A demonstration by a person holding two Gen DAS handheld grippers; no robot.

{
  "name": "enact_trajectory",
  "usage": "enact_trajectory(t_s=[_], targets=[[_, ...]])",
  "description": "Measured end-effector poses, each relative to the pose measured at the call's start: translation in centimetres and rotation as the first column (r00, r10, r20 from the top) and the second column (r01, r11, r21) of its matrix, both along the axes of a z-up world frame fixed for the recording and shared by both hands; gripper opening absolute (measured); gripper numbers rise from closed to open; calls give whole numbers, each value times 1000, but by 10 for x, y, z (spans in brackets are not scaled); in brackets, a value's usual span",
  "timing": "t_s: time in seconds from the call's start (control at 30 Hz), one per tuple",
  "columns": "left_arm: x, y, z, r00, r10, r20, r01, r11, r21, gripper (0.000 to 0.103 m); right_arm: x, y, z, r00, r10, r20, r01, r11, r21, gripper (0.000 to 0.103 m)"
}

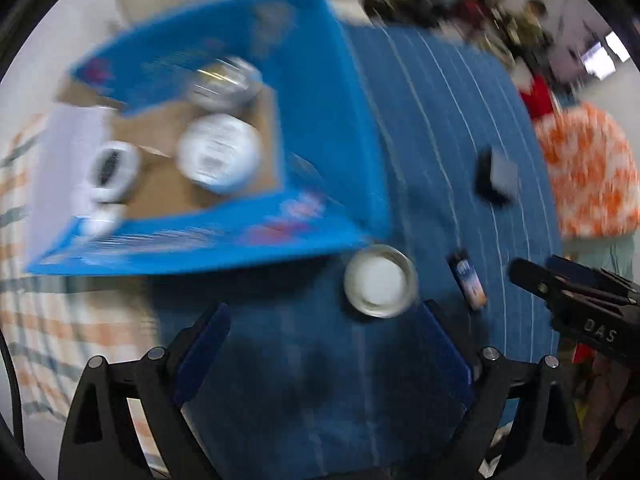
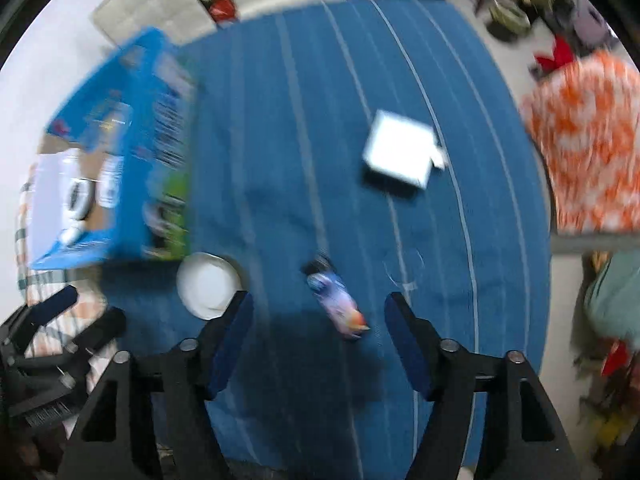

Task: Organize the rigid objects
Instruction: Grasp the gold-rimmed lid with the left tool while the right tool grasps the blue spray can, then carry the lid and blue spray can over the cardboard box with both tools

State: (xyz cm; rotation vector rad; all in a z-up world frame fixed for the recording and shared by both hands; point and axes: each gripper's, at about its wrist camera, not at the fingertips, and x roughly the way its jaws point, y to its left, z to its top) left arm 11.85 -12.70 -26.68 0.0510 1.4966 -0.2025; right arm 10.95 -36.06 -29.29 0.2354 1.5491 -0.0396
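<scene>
Rigid objects split between box and cloth. Left wrist view, blurred: blue cardboard box (image 1: pixel 224 152) fills upper left, open top facing camera, brown floor visible. Inside it: metal tin (image 1: pixel 226 82) at the back, white round lid (image 1: pixel 218 154) mid-box, smaller white-rimmed dark item (image 1: pixel 112 168) at its left end. White round tin (image 1: pixel 380 281) sits on blue striped cloth (image 1: pixel 440 128) just beside the box's lower right corner. Small blue can (image 1: pixel 468 282) lies on its side right of the tin, apart from it. Dark square item (image 1: pixel 496 176) further up, right of centre. Left gripper (image 1: pixel 324 354) jaws spread wide, nothing between them, bare cloth under them. Right gripper (image 1: pixel 576 292) enters from the right edge; its jaw state unreadable here.

Right wrist view, also blurred: box interior mostly hidden, box (image 2: pixel 116 152) seen from its printed side at left. Square item shows its white top face (image 2: pixel 400 152) here, upper centre-right. Can (image 2: pixel 338 302) lies between the spread fingers of the right gripper (image 2: pixel 318 340), touching neither, nothing held. White tin (image 2: pixel 208 284) just beside the left fingertip. Left gripper (image 2: pixel 68 320) at lower left edge. Cloth wide open through the centre; its edge meets pale floor top and right, orange-white fabric (image 2: pixel 592 144) at right edge.
</scene>
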Motion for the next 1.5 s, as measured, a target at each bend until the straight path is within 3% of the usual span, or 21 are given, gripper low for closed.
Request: enact_trajectory(t_s=[0.17,0.3,0.33,0.37,0.4,0.43,0.63,0.73,0.8,0.87,1.03,1.17,1.33,1.5], targets=[[3,-61,-52,994,-67,-84,70,997,36,95,-17,-30,-46,996,-67,-60,69,997,33,58],[15,-72,-89,990,-40,-136,50,996,72,94,-21,-44,-61,994,-84,-66,88,994,67,57],[16,-72,-93,991,-40,-125,52,995,89,92,-20,-44,-63,996,-68,-65,73,995,71,57],[17,-73,-95,995,-47,-93,57,993,107,79,-21,-42,-66,997,-51,-65,56,996,69,57],[17,-73,-96,995,-52,-87,62,992,113,65,-20,-40,-69,997,-32,-73,36,997,63,57],[16,-72,-95,995,-53,-83,62,993,101,62,-22,-37,-73,997,-24,-78,29,998,64,57],[-10,-58,-96,993,-56,-106,70,988,141,62,-20,-11,-90,995,49,-87,-45,998,44,57],[-21,-45,-97,994,-27,-105,43,986,159,62,-22,8,-95,993,95,-68,-98,994,-56,56],[-25,-36,-97,994,-8,-108,25,987,160,62,-24,19,-95,991,124,-54,-131,981,-143,40],[-28,-29,-98,994,5,-106,12,986,165,62,-26,25,-94,990,130,-48,-136,979,-152,30],[-32,-7,-90,996,41,-74,-28,985,172,62,-32,46,-96,991,131,-38,-136,974,-181,27],[-34,8,-93,996,54,-72,-41,986,162,62,-35,47,-93,995,95,-44,-101,983,-156,26],[-42,31,-91,996,56,-66,-46,989,139,62,-50,47,-79,998,37,-55,-41,997,-58,26],[-47,60,-66,998,54,-43,-49,994,102,62,-70,54,-52,999,-5,-45,7,999,37,26]])
